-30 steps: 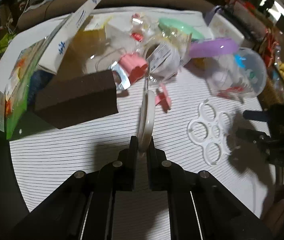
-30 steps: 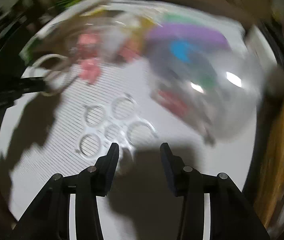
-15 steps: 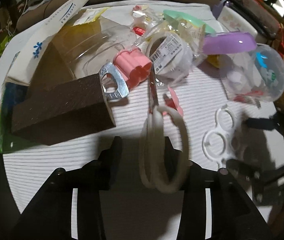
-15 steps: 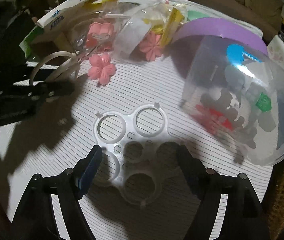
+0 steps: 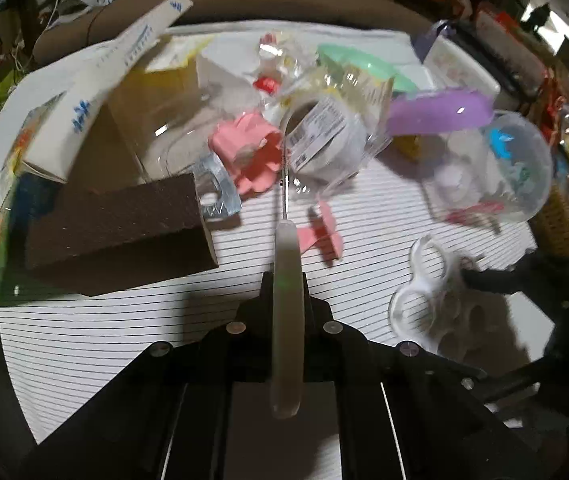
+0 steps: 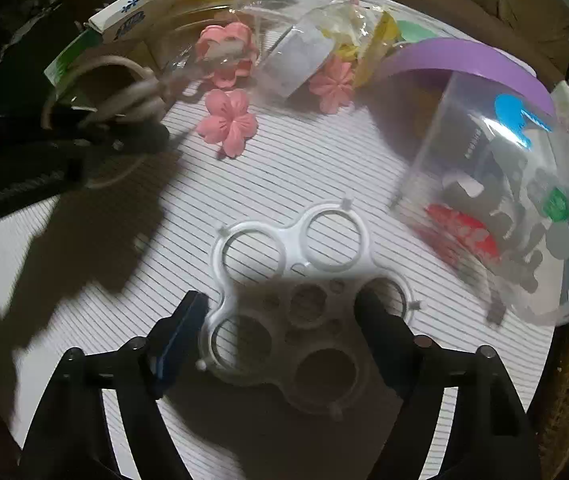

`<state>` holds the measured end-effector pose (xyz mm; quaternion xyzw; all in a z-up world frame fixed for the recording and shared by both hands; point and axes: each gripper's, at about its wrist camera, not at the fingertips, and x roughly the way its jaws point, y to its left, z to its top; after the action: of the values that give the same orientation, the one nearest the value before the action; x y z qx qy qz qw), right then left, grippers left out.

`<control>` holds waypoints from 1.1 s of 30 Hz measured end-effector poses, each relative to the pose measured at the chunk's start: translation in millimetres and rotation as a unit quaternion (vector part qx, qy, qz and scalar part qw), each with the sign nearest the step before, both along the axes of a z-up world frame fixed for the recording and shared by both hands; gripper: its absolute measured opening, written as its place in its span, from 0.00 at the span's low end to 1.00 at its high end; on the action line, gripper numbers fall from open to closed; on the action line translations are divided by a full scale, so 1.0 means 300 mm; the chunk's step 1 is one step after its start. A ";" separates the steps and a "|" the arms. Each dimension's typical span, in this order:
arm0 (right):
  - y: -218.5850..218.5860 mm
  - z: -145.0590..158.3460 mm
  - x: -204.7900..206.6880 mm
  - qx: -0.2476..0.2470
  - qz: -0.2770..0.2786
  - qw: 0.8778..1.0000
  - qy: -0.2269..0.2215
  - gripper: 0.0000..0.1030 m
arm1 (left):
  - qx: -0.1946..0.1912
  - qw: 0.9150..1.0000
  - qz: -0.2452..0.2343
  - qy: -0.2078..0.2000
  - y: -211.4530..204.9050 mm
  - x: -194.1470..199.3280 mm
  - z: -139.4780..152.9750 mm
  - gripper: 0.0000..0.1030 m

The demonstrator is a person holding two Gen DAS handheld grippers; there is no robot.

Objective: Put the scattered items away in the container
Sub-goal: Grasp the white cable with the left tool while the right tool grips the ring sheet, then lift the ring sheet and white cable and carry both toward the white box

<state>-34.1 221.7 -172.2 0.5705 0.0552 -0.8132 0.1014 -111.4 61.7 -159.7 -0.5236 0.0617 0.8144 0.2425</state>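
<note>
My left gripper (image 5: 283, 286) is shut on the cream handles of a pair of scissors (image 5: 286, 280), blades pointing away over the striped table (image 5: 104, 320); the scissors also show in the right wrist view (image 6: 132, 96). My right gripper (image 6: 280, 312) is open, its fingers on either side of a flat white plastic ring mould (image 6: 300, 280) lying on the table; the mould also shows in the left wrist view (image 5: 428, 296). A clear plastic container (image 6: 516, 208) with small items inside lies tipped at the right, beside its purple lid (image 6: 464, 60).
A brown sponge block (image 5: 116, 224) lies at the left near a white-and-blue carton (image 5: 96, 100). Pink flower cutters (image 6: 228, 120) (image 5: 248, 152), a wrapped tape roll (image 5: 324, 140) and a green lid (image 5: 364, 68) crowd the far side. A wicker basket (image 5: 560, 220) stands at the right edge.
My left gripper opened briefly on the scissors, then shut on the handles again, now edge-on. My right gripper opened wide and moved forward around the white mould.
</note>
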 end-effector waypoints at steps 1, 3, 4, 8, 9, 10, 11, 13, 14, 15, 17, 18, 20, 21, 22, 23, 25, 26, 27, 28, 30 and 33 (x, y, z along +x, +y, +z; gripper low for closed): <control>0.014 0.009 0.005 -0.018 -0.003 1.000 -0.007 0.72 | 0.005 1.000 0.005 0.002 -0.010 0.001 0.012 0.07; 0.045 0.036 0.018 -0.061 -0.016 0.998 -0.010 0.72 | 0.017 1.000 0.013 0.000 -0.026 0.002 0.034 0.07; 0.055 0.048 0.025 -0.073 -0.019 0.997 -0.011 0.72 | 0.023 1.000 0.017 -0.003 -0.033 0.002 0.043 0.07; 0.075 0.117 0.062 -0.077 -0.027 0.996 0.024 0.72 | 0.045 0.999 0.020 -0.005 -0.057 0.016 0.081 0.07; 0.073 0.143 0.073 -0.073 -0.024 0.996 0.039 0.72 | 0.045 0.999 0.021 0.003 -0.070 0.027 0.098 0.07; 0.067 0.168 0.084 -0.065 -0.022 0.996 0.056 0.72 | 0.045 0.999 0.022 0.014 -0.068 0.034 0.117 0.07; 0.058 0.186 0.088 -0.056 -0.018 0.996 0.072 0.72 | 0.046 0.998 0.024 0.024 -0.076 0.040 0.137 0.07; 0.034 0.223 0.107 -0.035 -0.009 0.993 0.108 0.72 | 0.046 0.997 0.033 0.051 -0.089 0.049 0.187 0.07; 0.039 0.250 0.111 -0.030 -0.008 0.991 0.127 0.72 | 0.043 0.996 0.040 0.066 -0.100 0.055 0.212 0.07; 0.023 0.263 0.094 -0.028 -0.009 0.990 0.138 0.72 | 0.039 0.995 0.045 0.083 -0.103 0.058 0.241 0.07; -0.004 0.285 0.109 -0.025 -0.020 0.986 0.162 0.72 | 0.040 0.991 0.051 0.114 -0.109 0.066 0.301 0.07; -0.009 0.294 0.108 -0.024 -0.024 0.985 0.170 0.72 | 0.042 0.990 0.056 0.124 -0.113 0.071 0.323 0.07; -0.020 0.302 0.090 -0.022 -0.032 0.982 0.183 0.72 | 0.051 0.987 0.069 0.140 -0.133 0.080 0.371 0.07; -0.017 0.308 0.084 -0.022 -0.036 0.981 0.190 0.72 | 0.058 0.985 0.069 0.145 -0.142 0.085 0.393 0.07; -0.014 0.317 0.083 -0.024 -0.040 0.980 0.195 0.72 | 0.060 0.985 0.069 0.149 -0.145 0.089 0.411 0.07; -0.017 0.329 0.078 -0.030 -0.044 0.978 0.200 0.72 | 0.057 0.984 0.070 0.156 -0.148 0.099 0.432 0.07; -0.001 0.368 0.088 -0.050 -0.062 0.973 0.215 0.72 | 0.048 0.980 0.065 0.184 -0.150 0.137 0.490 0.07; 0.007 0.393 0.094 -0.062 -0.070 0.970 0.224 0.72 | 0.048 0.978 0.059 0.197 -0.148 0.155 0.513 0.07; 0.014 0.421 0.102 -0.076 -0.079 0.966 0.234 0.72 | 0.046 0.974 0.054 0.213 -0.149 0.180 0.547 0.07; 0.023 0.452 0.111 -0.094 -0.087 0.961 0.245 0.72 | 0.040 0.971 0.053 0.231 -0.151 0.203 0.582 0.07; 0.036 0.517 0.136 -0.124 -0.099 0.949 0.272 0.72 | 0.036 0.963 0.055 0.263 -0.157 0.238 0.641 0.07; 0.031 0.613 0.166 -0.138 -0.109 0.933 0.315 0.72 | 0.056 0.953 0.067 0.289 -0.190 0.270 0.727 0.07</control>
<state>15.7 231.0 11.6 0.2677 -0.0914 -0.9568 0.0674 -30.2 4.6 58.3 -0.2547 0.0481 0.9473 0.1882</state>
